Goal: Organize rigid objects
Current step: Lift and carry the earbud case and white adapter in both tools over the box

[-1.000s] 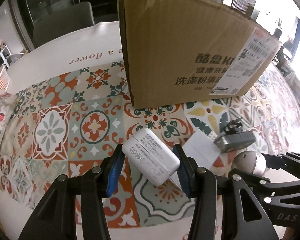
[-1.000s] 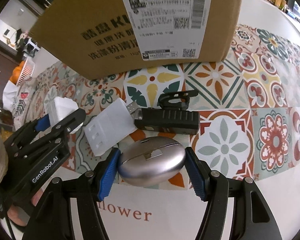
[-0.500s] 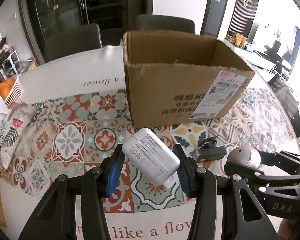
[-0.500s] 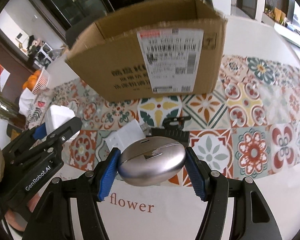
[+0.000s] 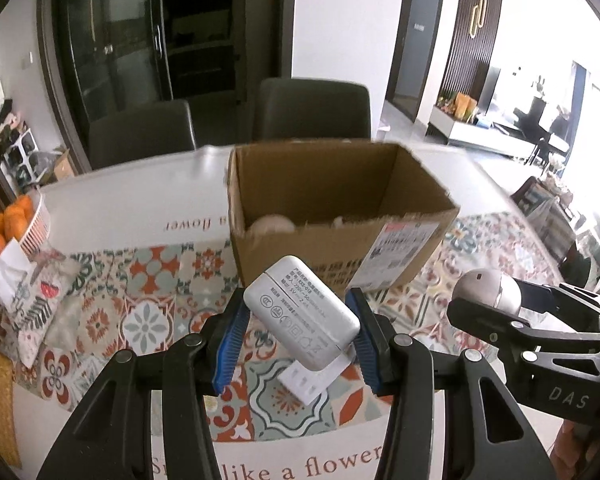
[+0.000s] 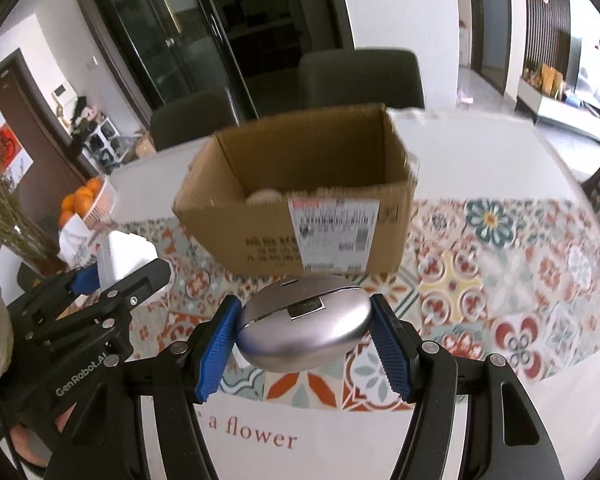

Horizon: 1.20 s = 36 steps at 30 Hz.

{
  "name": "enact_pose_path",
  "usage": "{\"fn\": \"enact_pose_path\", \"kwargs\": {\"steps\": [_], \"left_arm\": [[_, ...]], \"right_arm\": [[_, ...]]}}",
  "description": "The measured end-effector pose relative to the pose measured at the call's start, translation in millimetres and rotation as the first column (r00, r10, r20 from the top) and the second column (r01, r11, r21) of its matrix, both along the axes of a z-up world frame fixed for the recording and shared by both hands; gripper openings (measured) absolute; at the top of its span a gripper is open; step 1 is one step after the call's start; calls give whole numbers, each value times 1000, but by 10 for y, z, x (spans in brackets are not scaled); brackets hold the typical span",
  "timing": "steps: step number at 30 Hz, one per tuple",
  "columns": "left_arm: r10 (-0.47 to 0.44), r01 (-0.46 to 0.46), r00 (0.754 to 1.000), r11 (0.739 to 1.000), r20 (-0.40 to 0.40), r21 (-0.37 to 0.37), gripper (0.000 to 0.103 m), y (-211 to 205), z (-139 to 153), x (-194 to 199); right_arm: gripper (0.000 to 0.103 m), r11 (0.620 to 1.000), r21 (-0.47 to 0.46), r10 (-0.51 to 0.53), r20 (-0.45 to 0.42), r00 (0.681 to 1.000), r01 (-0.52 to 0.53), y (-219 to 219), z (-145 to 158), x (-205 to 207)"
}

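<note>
My left gripper (image 5: 298,344) is shut on a white power adapter (image 5: 300,318) and holds it in the air in front of an open cardboard box (image 5: 340,240). My right gripper (image 6: 304,344) is shut on a silver oval case (image 6: 304,336), also raised before the box (image 6: 300,216). Each gripper shows in the other's view: the right one with the case (image 5: 486,294), the left one with the adapter (image 6: 126,258). Pale rounded things lie inside the box (image 5: 270,224). A white flat plastic piece (image 5: 312,382) lies on the tablecloth below the adapter.
The table wears a patterned tile cloth (image 5: 148,320) with white borders. A basket of oranges (image 5: 16,224) and a printed pouch (image 5: 32,300) sit at the left edge. Two dark chairs (image 5: 312,112) stand behind the table.
Both grippers have risen with their objects, so the box now looks smaller and its open top and inside show. The black device on the table has dropped out of view.
</note>
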<state>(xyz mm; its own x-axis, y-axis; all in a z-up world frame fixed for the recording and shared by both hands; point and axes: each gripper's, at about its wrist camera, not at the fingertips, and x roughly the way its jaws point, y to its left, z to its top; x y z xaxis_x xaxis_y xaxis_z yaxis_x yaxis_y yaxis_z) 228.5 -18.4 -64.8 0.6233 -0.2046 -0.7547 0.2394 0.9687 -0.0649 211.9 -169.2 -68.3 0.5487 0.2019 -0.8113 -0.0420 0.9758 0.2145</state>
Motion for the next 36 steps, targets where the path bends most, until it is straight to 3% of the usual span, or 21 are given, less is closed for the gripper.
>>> {"fn": "enact_pose_path", "kwargs": {"steps": [8, 19, 31, 36], "left_arm": [[-3, 2, 998, 1000, 65, 4, 49, -85, 354, 155], [-7, 7, 998, 1000, 56, 1, 49, -150, 531, 487], [-6, 5, 1000, 999, 20, 45, 49, -198, 587, 957], [-12, 14, 998, 999, -54, 40, 49, -216, 436, 1165]], "right_arm": [[65, 1000, -11, -6, 94, 996, 7, -52, 357, 106], [65, 1000, -26, -8, 146, 989, 12, -113, 617, 411], [65, 998, -65, 8, 115, 993, -1, -142, 649, 917], [65, 996, -84, 11, 78, 997, -5, -150, 556, 1105]]}}
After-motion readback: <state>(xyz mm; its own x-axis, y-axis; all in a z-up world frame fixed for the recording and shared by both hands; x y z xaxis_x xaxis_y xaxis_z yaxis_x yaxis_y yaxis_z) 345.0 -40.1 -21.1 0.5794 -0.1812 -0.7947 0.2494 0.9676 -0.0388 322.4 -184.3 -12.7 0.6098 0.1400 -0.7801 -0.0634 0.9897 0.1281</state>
